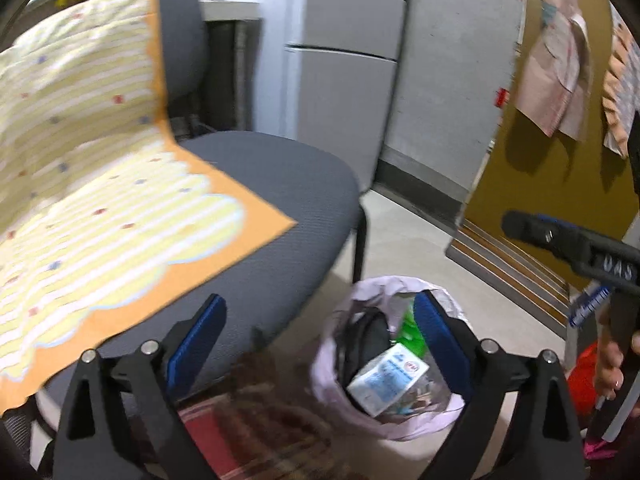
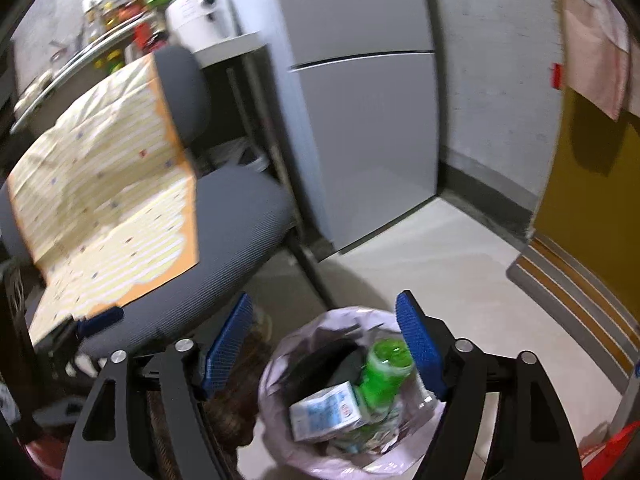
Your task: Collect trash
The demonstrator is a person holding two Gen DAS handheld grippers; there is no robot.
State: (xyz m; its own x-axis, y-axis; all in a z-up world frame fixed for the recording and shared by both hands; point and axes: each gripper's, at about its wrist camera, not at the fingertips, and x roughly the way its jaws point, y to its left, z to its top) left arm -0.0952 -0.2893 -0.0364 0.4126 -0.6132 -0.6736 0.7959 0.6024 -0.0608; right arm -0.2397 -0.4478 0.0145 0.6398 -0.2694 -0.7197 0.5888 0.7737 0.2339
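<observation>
Both grippers empty over a part-filled bin

Left gripper (image 1: 320,344) and right gripper (image 2: 326,344) gape wide, holding nothing; below, the lined bin (image 2: 280,420) already holds a carton (image 2: 326,414) and green bottle (image 2: 386,372). Beyond, the chair (image 2: 240,216) shows no obvious trash.

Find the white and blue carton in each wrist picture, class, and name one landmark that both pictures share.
Left wrist view: the white and blue carton lies in the lined bin, low and right of centre, between the gripper's fingers.
Right wrist view: the carton lies low near centre, beside the green bottle.
Shared landmark: the grey chair with the yellow striped cloth.
</observation>
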